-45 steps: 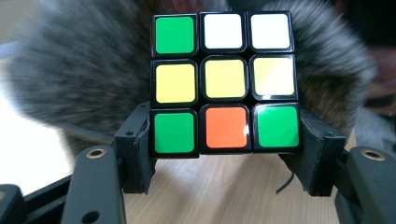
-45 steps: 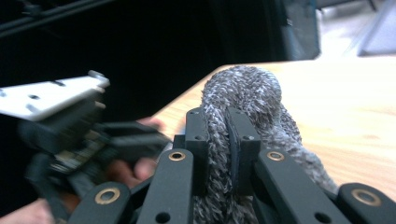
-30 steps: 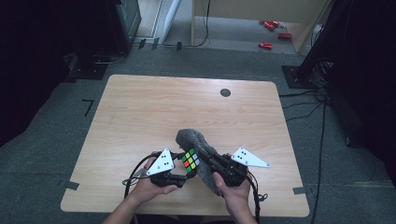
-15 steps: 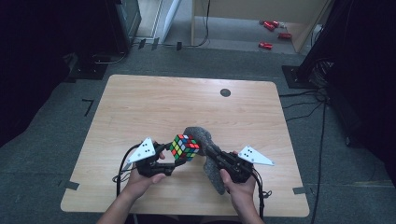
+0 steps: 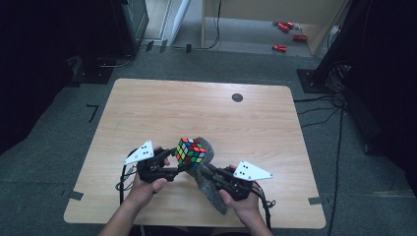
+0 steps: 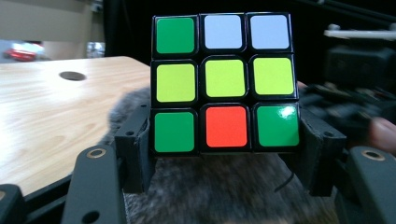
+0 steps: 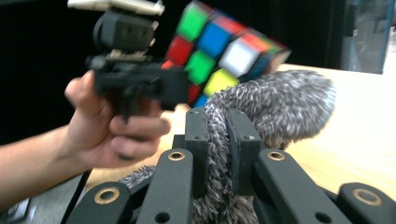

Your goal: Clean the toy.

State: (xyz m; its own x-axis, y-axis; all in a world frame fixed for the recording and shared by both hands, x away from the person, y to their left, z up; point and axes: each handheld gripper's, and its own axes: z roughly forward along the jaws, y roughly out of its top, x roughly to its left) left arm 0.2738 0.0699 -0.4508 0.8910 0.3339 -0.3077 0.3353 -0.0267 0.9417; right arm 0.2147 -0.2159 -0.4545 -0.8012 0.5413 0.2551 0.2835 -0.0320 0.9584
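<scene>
Near the front edge of the tabletop point(image 5: 147, 108), the left tongs point(image 5: 183, 167) clamp the colourful cube point(image 5: 191, 151) by its sides, lifted over the grey furry cloth point(image 5: 209, 189); on the right, the right tongs point(image 5: 205, 172) pinch that cloth tight between closed jaws.

Left claw point(image 5: 183, 166) jaws part-spread, gripping; right claw point(image 5: 209, 172) jaws pinched tight.

I find no writing, label, brand or number to read anywhere here. The cube point(image 6: 223, 81) between my left jaws carries plain coloured stickers with no print on them, and the grey plates on my grippers bear only small dark dots, no letters or figures.
</scene>
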